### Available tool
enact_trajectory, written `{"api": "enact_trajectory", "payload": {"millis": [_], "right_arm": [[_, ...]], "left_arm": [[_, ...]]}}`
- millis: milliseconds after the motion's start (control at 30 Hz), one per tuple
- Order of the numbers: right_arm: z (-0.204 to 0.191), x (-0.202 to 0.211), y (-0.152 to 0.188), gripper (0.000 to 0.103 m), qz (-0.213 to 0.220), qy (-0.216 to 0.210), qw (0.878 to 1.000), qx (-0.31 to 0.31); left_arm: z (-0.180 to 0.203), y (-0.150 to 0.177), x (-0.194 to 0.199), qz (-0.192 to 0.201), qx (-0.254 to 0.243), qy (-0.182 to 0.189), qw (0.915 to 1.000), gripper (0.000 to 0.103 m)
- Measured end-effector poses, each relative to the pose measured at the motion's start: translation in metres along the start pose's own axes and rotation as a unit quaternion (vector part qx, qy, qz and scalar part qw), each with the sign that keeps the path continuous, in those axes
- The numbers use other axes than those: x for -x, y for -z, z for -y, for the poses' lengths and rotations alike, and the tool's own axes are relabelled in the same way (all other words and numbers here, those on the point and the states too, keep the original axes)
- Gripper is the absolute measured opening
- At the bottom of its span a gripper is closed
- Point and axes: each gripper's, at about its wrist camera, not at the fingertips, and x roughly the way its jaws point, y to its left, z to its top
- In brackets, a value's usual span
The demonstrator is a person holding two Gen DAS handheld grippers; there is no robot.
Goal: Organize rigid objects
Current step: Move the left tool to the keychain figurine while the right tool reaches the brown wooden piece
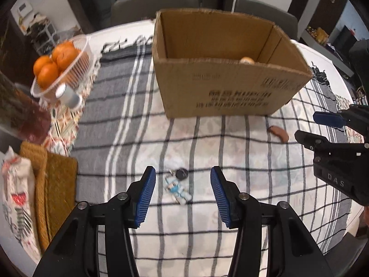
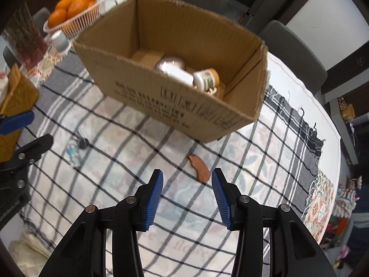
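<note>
A small white and blue toy figure (image 1: pixel 178 188) with a dark round piece lies on the checked cloth, right between and below the blue pads of my left gripper (image 1: pixel 183 175), which is open and touches nothing. A brown curved piece (image 2: pixel 198 166) lies on the cloth just beyond my right gripper (image 2: pixel 187 177), also open and empty. That brown piece (image 1: pixel 278 133) shows at the right in the left wrist view, beside the right gripper (image 1: pixel 316 127). The open cardboard box (image 2: pixel 175 106) behind holds a jar, a white container and a rounded lid. The toy figure (image 2: pixel 75 149) and left gripper (image 2: pixel 27 127) show at the right wrist view's left.
A white basket of oranges (image 1: pixel 58 64) and a small grey cup (image 1: pixel 69 95) stand at the far left. Woven mats (image 1: pixel 50 191) and a printed bag lie at the left table edge. Chairs (image 1: pixel 154 4) stand behind the box. The table's rim (image 2: pixel 332 143) curves along the right.
</note>
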Motion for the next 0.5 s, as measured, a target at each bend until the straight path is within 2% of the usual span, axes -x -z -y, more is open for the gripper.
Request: {"api": "enact_trajectory", "payload": {"millis": [300, 500], "right_arm": [[0.000, -0.042, -0.001, 0.045, -0.042, 0.004, 0.999, 0.027], [0.001, -0.068, -0.003, 0.045, -0.068, 0.019, 0.996, 0.046]], "left_arm": [[-0.001, 0.016, -0.036, -0.050, 0.037, -0.008, 0.9980, 0.049], [0.001, 0.021, -0.057, -0.072, 0.041, -0.032, 0.9961, 0.049]]}}
